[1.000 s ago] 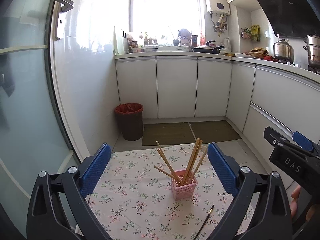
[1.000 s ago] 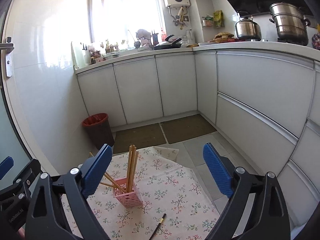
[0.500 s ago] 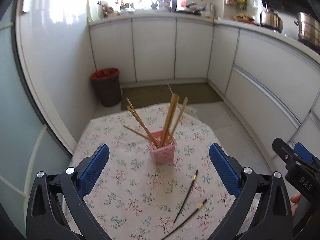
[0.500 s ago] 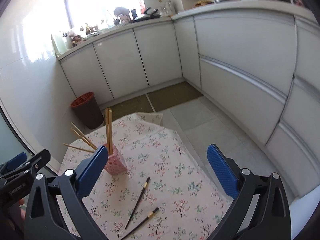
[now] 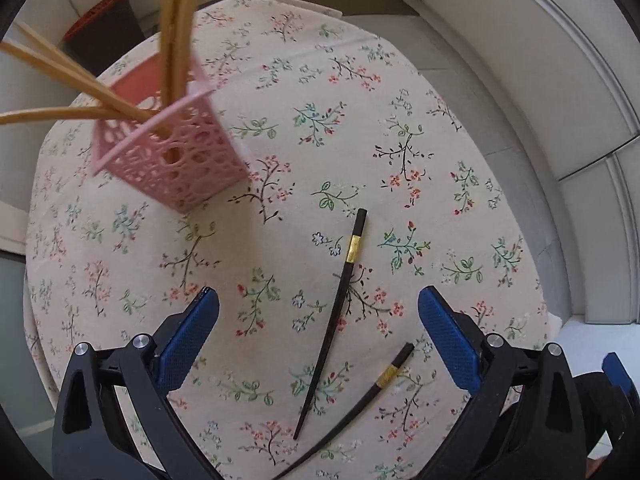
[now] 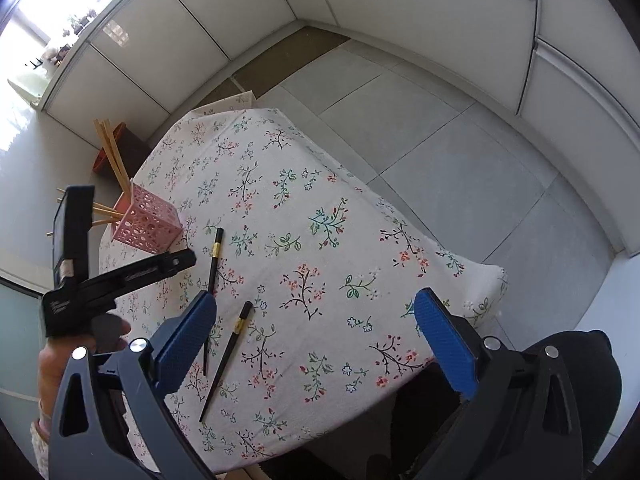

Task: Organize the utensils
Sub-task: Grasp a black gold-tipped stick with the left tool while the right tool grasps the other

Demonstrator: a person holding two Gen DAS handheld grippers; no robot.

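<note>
Directly between left fingers [image 5: 188,338]: chopstick [image 5: 334,312]

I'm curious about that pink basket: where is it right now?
In the left wrist view the pink basket stands upper left on the floral tablecloth, holding wooden chopsticks, beyond two black chopsticks.

Both handheld grippers, left [image 5: 318,320] and right [image 6: 316,322], show black plastic frames, silver bolts and ridged blue pads [image 5: 188,336]; a pale knitted cuff [image 6: 40,436] edges one wrist.
</note>
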